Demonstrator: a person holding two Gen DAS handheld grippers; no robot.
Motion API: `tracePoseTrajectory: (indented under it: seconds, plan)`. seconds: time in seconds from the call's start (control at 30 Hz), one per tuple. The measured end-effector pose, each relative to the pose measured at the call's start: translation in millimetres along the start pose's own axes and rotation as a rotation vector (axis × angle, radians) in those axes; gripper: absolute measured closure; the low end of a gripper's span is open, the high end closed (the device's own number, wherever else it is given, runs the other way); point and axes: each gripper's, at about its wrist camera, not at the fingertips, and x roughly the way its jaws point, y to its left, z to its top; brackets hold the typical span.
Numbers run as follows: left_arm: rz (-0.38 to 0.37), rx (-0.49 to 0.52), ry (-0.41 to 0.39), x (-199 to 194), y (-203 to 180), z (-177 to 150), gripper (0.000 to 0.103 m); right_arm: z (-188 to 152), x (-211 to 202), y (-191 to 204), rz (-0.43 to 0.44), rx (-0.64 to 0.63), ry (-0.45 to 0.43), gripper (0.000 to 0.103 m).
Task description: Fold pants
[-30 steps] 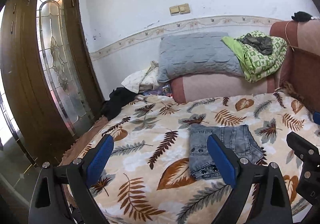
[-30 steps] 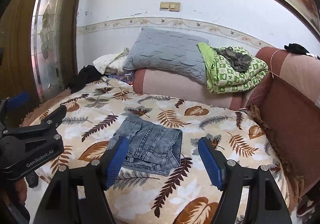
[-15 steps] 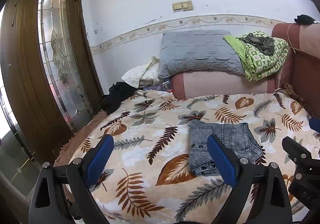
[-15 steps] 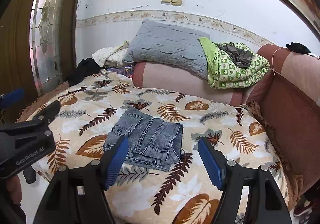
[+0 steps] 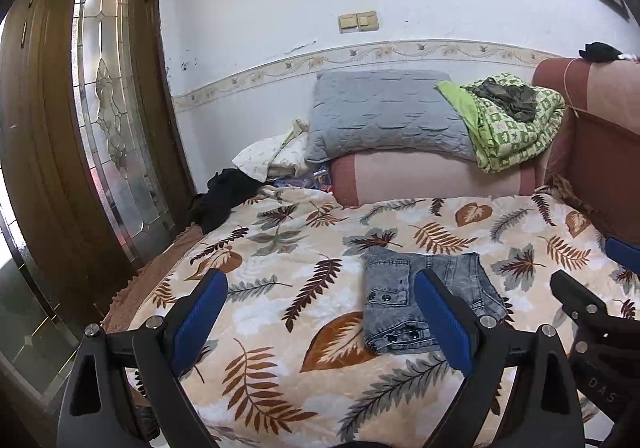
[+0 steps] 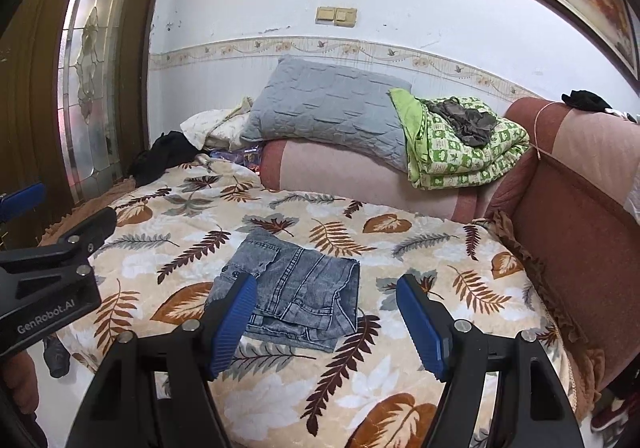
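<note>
Left wrist view: the left hand-held gripper [image 5: 320, 312] is held wide open and empty. The right hand-held gripper [image 6: 326, 314] is likewise spread, gripping nothing. Beyond both, nearer the right, the folded grey denim pants [image 6: 292, 292] are laid on the leaf-patterned bed blanket [image 6: 440, 268].

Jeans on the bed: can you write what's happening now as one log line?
jeans: folded, lying on leaf blanket | left gripper: open, empty | right gripper: open, empty | nothing touching jeans
</note>
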Motion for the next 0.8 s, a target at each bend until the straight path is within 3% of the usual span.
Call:
tracePoseTrajectory:
  seconds: [0.23, 0.8]
  plan:
    - [-0.043, -0.003, 0.029, 2.5, -4.3, 1.0, 0.009, -0.6, 1.1, 0.3, 0.003, -0.003, 0.004, 0.027]
    - [-0.055, 0.005, 0.051, 8.1, -11.9, -0.1, 0.009, -0.6, 5.5, -5.5, -0.005, 0.012, 0.001, 0.027]
